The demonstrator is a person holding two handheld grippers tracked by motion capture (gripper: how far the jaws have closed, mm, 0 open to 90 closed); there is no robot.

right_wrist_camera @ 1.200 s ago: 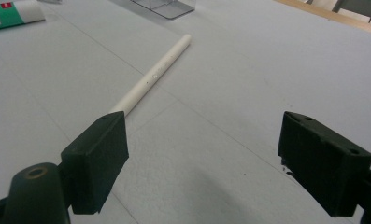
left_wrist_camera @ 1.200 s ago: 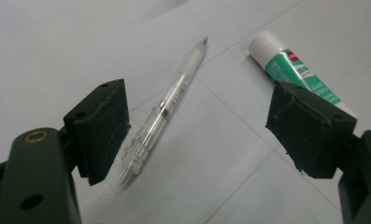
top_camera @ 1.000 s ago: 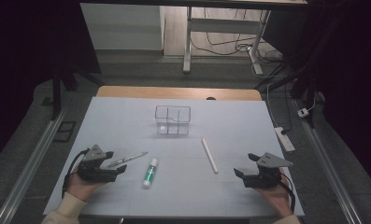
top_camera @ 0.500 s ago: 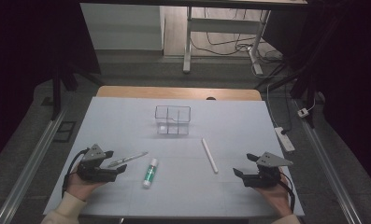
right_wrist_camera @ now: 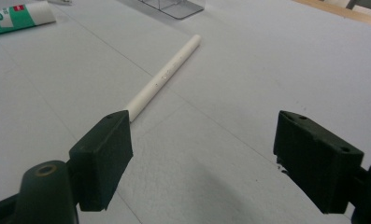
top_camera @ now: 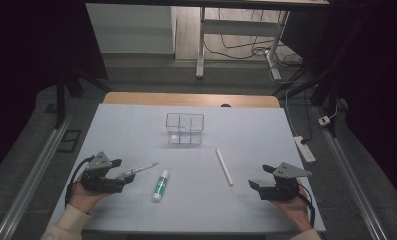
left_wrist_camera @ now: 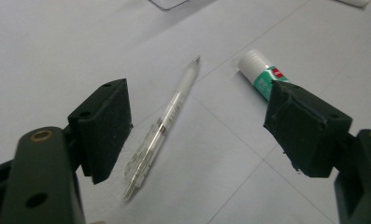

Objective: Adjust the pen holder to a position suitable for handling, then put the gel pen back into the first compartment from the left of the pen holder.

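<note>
While jaws gape, left hand-held gripper [left_wrist_camera: 197, 126] straddles pen [left_wrist_camera: 162, 128].

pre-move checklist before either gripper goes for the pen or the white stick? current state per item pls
1. Left gripper open: ok, jaws wide apart.
2. Pen lined up for the left: ok, it lies flat on the table between the jaws, untouched.
3. Glue stick out of the closing path: cannot tell, it lies close beside one jaw.
4. Right gripper open: ok, nothing held.
5. White stick lined up for the right: not ok, it runs ahead of one jaw, off centre.
6. Clear divided box free to receive: ok, upright mid-table, compartments look empty.
</note>
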